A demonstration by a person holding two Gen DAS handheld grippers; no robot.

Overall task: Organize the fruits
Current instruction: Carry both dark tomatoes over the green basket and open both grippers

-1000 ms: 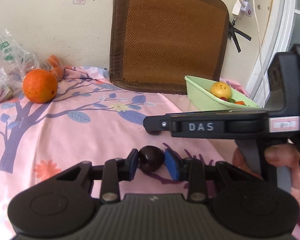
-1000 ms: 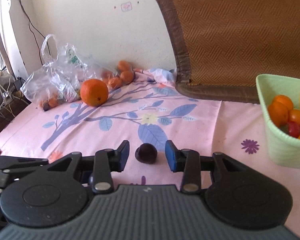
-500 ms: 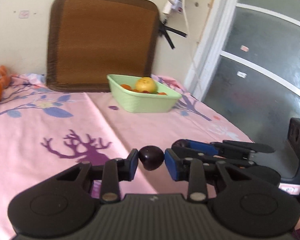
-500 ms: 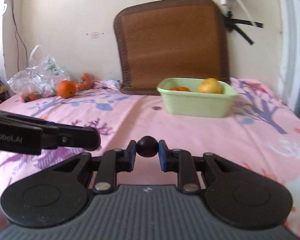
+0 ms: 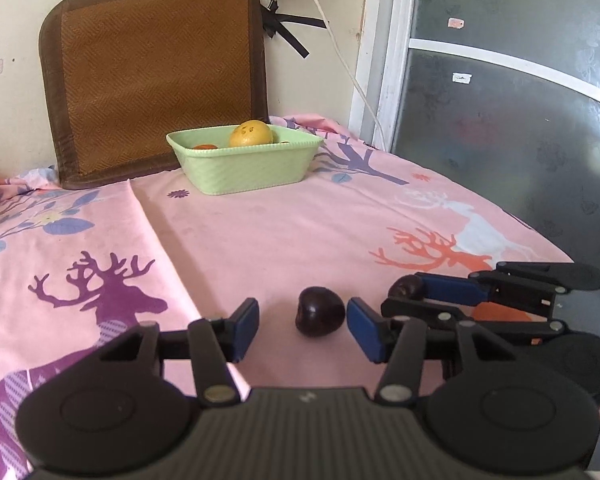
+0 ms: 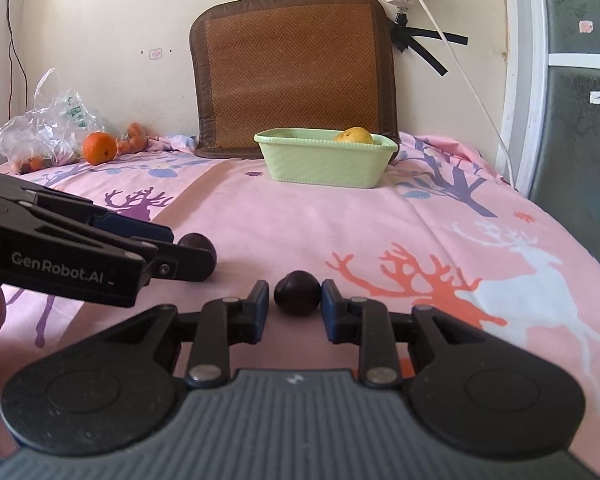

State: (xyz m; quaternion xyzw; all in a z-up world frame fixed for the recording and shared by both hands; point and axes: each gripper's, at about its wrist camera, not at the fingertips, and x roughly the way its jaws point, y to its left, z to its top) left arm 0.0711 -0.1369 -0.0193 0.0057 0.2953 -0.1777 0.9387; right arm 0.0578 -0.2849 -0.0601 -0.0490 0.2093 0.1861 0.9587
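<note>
Two dark plums are set down side by side on the pink cloth (image 5: pixel 260 232), likely grouped by kind. Left plum (image 5: pixel 320 317) sits between spread left gripper (image 5: pixel 302 329) fingers, released. Right plum (image 6: pixel 297 293) is loosely bracketed by right gripper (image 6: pixel 294 307); contact cannot be told.

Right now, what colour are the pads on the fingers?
Blue, on black fingers; the left wrist view shows this best.
</note>
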